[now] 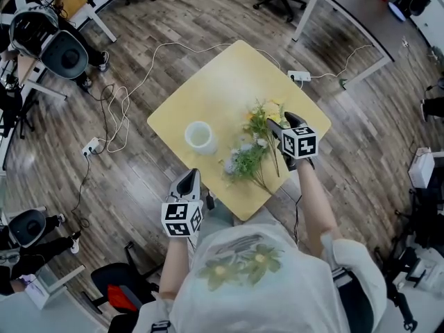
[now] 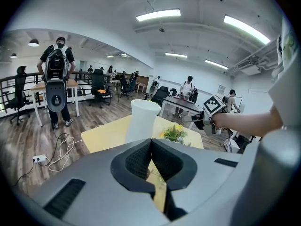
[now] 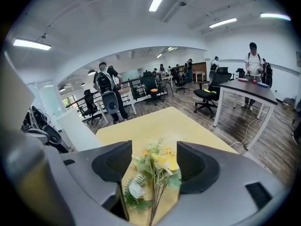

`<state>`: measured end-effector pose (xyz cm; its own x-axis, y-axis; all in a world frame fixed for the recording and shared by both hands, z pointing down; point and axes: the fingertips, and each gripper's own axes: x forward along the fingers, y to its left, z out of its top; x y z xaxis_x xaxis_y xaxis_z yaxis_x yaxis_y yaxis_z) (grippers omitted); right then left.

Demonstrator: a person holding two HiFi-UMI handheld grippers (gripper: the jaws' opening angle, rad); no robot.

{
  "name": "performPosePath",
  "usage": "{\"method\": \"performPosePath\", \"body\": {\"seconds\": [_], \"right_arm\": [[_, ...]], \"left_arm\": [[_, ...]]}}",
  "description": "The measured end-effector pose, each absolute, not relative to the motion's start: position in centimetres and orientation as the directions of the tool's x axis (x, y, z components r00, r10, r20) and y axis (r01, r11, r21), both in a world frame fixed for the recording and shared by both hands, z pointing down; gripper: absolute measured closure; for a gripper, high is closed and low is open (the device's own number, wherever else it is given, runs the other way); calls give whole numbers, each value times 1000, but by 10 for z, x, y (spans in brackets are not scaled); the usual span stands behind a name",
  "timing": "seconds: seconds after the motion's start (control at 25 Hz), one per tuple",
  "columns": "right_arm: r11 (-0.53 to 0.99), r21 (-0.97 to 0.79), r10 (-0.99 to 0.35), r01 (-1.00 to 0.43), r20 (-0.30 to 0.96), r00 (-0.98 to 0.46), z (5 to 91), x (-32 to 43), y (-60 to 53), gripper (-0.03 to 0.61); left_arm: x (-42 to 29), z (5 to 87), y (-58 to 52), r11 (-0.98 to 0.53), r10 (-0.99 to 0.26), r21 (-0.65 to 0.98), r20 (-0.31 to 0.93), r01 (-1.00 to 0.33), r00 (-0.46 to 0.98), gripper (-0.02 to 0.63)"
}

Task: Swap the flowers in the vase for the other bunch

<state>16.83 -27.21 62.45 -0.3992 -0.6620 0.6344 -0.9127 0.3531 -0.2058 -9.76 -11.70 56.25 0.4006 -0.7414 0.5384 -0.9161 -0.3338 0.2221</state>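
Yellow counter | white vase upright, flower bunches lying beside it | left tool jaws together | right tool jaws apart over flower bunches

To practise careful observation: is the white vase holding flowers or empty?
Empty: the head view looks into the vase and shows no stems; the flowers lie on the table.

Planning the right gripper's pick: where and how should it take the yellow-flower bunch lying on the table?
Yellow bunch: probably best to grip the bare stems below the blooms, from above, jaws straddling them. It lies flat on the table; stems gathered thin, heads bulky.
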Motion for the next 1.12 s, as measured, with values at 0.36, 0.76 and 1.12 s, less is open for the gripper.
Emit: {"method": "performPosePath", "body": {"seconds": [0.36,0.76,1.12], "right_arm": [[313,-190,-622,-931,700,-351,659,171,-295,301],[257,-207,-557,-944,767,-320,705,171,-314,291],[241,-183,-503,-953,817,-284,739,170,-327,291]], "left_arm": [[-97,581,-127,-322,-712,232,580,-918,396,595],[-94,598,-138,-304,-694,247,604,-920,392,595],[-96,604,-142,-291,-688,248,617,-924,383,596]]}}
